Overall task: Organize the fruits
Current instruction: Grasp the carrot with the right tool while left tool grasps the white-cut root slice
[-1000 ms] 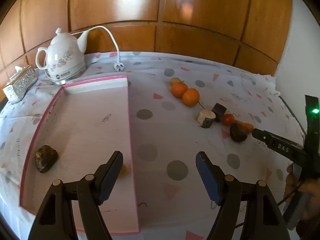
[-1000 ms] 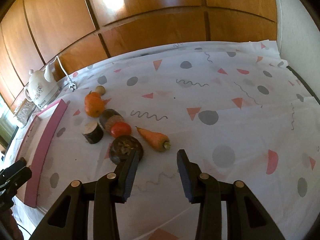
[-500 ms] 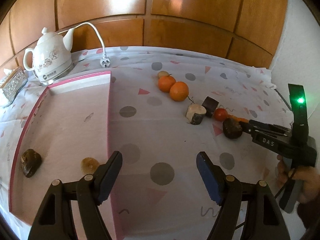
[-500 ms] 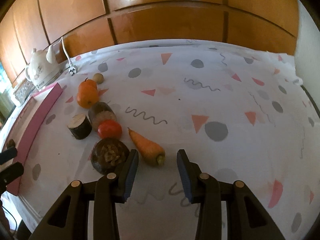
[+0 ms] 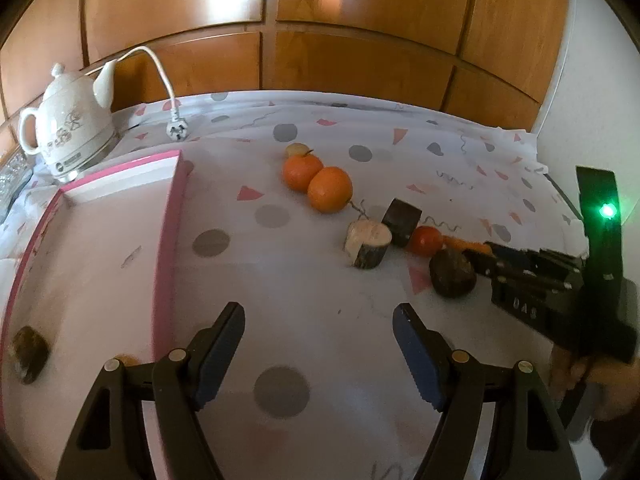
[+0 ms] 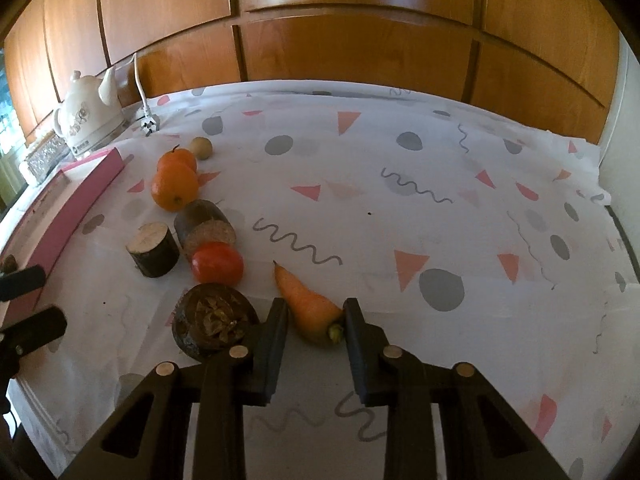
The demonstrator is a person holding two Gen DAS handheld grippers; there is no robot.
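Observation:
My right gripper (image 6: 314,320) is open with its fingers on either side of the thick end of an orange carrot (image 6: 308,306) lying on the cloth. Beside it are a dark round fruit (image 6: 214,326), a red tomato (image 6: 217,263), two cut log-like pieces (image 6: 154,250) (image 6: 204,228), two oranges (image 6: 175,184) and a small pale fruit (image 6: 201,147). My left gripper (image 5: 318,334) is open and empty over the cloth, beside the pink tray (image 5: 168,216), which holds a dark fruit (image 5: 28,354) and a small yellowish one (image 5: 122,360).
A white kettle (image 5: 68,136) with cord and plug (image 5: 176,132) stands behind the tray. A glass box (image 6: 42,156) sits at far left. Wood panelling backs the table; a white wall is at the right.
My right gripper has moved forward so its fingers now straddle the carrot's thick end. My left gripper has shifted right, off the tray and over the cloth.

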